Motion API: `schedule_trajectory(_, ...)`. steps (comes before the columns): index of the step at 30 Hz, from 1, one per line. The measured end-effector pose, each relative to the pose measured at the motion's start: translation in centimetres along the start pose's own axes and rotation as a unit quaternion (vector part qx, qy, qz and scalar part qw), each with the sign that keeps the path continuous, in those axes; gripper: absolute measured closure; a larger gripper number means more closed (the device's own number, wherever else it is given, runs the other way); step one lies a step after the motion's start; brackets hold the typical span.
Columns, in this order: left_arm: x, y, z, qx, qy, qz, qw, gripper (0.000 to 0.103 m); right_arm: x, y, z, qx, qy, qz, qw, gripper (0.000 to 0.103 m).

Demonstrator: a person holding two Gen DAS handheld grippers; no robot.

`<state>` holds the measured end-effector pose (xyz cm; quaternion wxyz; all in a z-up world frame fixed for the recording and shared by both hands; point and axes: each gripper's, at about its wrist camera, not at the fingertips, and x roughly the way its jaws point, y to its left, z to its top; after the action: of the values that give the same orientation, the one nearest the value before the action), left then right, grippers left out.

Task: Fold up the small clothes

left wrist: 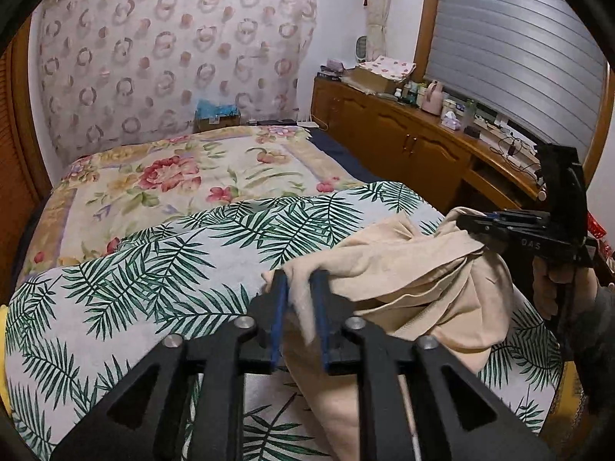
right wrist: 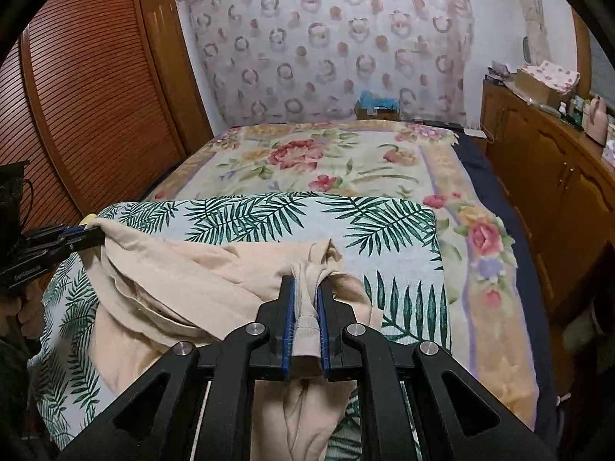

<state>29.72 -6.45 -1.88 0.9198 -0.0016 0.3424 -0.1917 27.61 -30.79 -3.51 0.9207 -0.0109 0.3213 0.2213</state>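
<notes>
A beige garment (left wrist: 415,280) hangs bunched between my two grippers above a palm-leaf sheet (left wrist: 153,269) on the bed. My left gripper (left wrist: 301,280) is shut on one edge of the garment. My right gripper (left wrist: 467,226) shows at the right of the left wrist view, shut on the other end. In the right wrist view the right gripper (right wrist: 306,288) pinches a gathered hem of the garment (right wrist: 184,269), and the left gripper (right wrist: 90,230) holds its far corner at the left. The cloth sags and drapes below both grippers.
A floral blanket (left wrist: 184,169) covers the far bed, with a patterned headboard cloth (left wrist: 173,50) behind. A wooden cabinet (left wrist: 403,134) cluttered with bottles and boxes runs along the right. A slatted wooden wardrobe (right wrist: 96,77) stands on the left.
</notes>
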Motion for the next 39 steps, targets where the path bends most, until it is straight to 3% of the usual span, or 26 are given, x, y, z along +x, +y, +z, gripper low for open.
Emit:
schedule_trajectory(1,-0.2,0.0,-0.1,0.003,-0.004,0.001,1.0,0.074,0.0,0.1,0.1,0.0,-0.002,0.001,1.0,0.093)
schedule_trajectory(3,-0.4,0.1,-0.3,0.008,-0.007,0.005,0.9999,0.053,-0.9,-0.1,0.0,-0.002,-0.005,0.006,1.0,0.089)
schedule_trajectory(4,-0.6,0.2,-0.5,0.008,-0.01,0.004,0.9999,0.051,-1.0,0.0,0.2,-0.004,-0.007,0.004,1.0,0.088)
schedule_trajectory(6,-0.7,0.4,-1.0,0.01,-0.006,-0.007,0.9999,0.034,-1.4,-0.1,0.2,-0.01,-0.012,-0.001,1.0,0.087)
schedule_trajectory(8,-0.5,0.5,-1.6,0.013,0.005,-0.013,0.9998,0.029,-2.0,-0.2,0.4,-0.011,-0.018,-0.007,1.0,0.08)
schedule_trajectory(10,-0.1,0.5,-2.5,0.02,0.025,-0.016,0.9994,0.028,-2.5,-0.3,0.4,-0.02,-0.029,-0.028,0.999,0.059)
schedule_trajectory(11,0.2,0.6,-2.9,0.021,0.033,-0.017,0.9991,0.028,-2.8,-0.3,0.4,-0.023,-0.035,-0.033,0.999,0.058)
schedule_trajectory(16,1.4,0.6,-3.8,0.022,0.062,-0.021,0.9976,0.028,-4.5,-0.2,-0.3,-0.034,-0.041,-0.029,0.998,0.058)
schedule_trajectory(25,3.6,0.3,-3.1,0.027,0.084,-0.003,0.9961,0.028,-1.7,0.6,-2.8,-0.072,0.034,-0.001,0.997,0.058)
schedule_trajectory(31,4.2,0.6,-3.0,0.018,0.085,-0.001,0.9962,0.028,1.6,-0.5,-0.8,-0.072,0.056,0.006,0.996,0.058)
schedule_trajectory(33,4.1,0.8,-3.1,0.013,0.084,-0.003,0.9964,0.028,2.7,-1.2,0.0,-0.059,0.06,0.031,0.996,0.058)
schedule_trajectory(35,4.2,1.1,-3.4,0.007,0.085,-0.003,0.9963,0.028,3.4,-1.9,0.7,-0.039,0.065,0.073,0.994,0.075)
schedule_trajectory(36,4.3,1.3,-3.6,0.004,0.088,-0.002,0.9961,0.028,3.7,-2.2,0.8,-0.036,0.065,0.077,0.994,0.093)
schedule_trajectory(37,4.3,1.4,-3.7,0.003,0.089,-0.001,0.996,0.028,3.9,-2.3,1.0,-0.036,0.065,0.078,0.994,0.099)
schedule_trajectory(39,4.6,1.6,-3.9,0.0,0.093,-0.001,0.9957,0.028,3.7,-2.5,1.4,-0.035,0.046,0.09,0.994,0.1)
